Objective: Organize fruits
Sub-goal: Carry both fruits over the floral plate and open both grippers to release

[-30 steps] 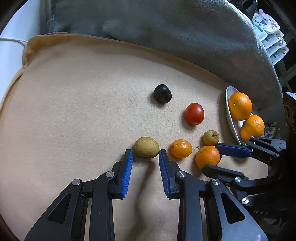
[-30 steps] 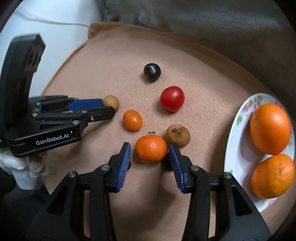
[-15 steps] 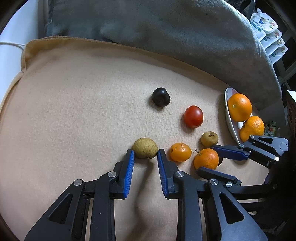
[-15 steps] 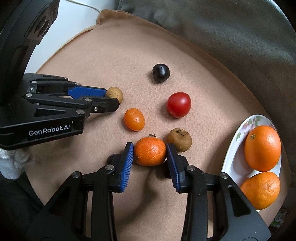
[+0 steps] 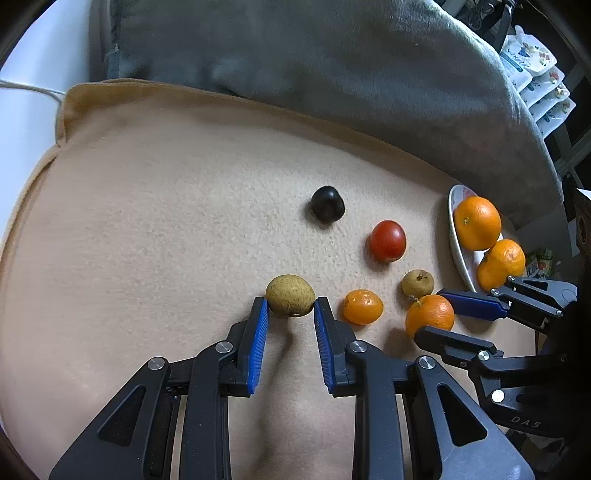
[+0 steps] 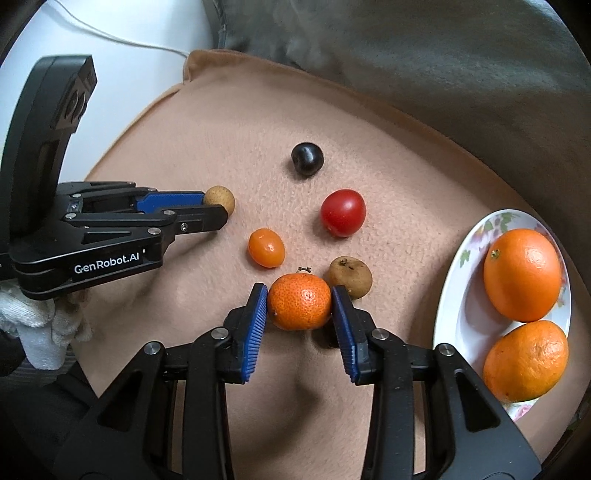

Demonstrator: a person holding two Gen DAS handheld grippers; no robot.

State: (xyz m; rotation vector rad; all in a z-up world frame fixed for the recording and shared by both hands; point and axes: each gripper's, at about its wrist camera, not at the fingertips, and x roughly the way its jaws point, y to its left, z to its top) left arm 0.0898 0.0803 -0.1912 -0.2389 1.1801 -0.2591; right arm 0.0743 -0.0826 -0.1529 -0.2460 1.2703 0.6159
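Gripping, right claw (image 6: pixel 299 306): blue ribbed pads pressed against both flanks of the stemmed, pebbly-skinned round mandarin (image 6: pixel 300 301), which sits on the tan fleece blanket (image 6: pixel 229 147).
Left claw (image 5: pixel 290 306): pads touching either side of the yellow-brown oval fruit (image 5: pixel 290 295), its fingertips pinching it low on the blanket.
Just beside the mandarin: a small brown knobbly fruit (image 6: pixel 351 277) touching its right side, behind the right pad.
Between the two claws: a small glossy orange kumquat-like fruit (image 6: pixel 266 247), apart from both.
Farther back: a smooth red tomato (image 6: pixel 343 212), then a shiny black plum-like fruit (image 6: pixel 307 158) beyond it, each standing alone.
Right edge: a white floral-rimmed plate (image 6: pixel 461 258) on the blanket, carrying a large round orange (image 6: pixel 522 273) and a second, rougher orange (image 6: pixel 524 360) nearer the camera, the two touching.
Far side: a grey cushion (image 5: pixel 314 62) lying along the blanket's rear edge.
Far left: a white cable (image 6: pixel 122 35).
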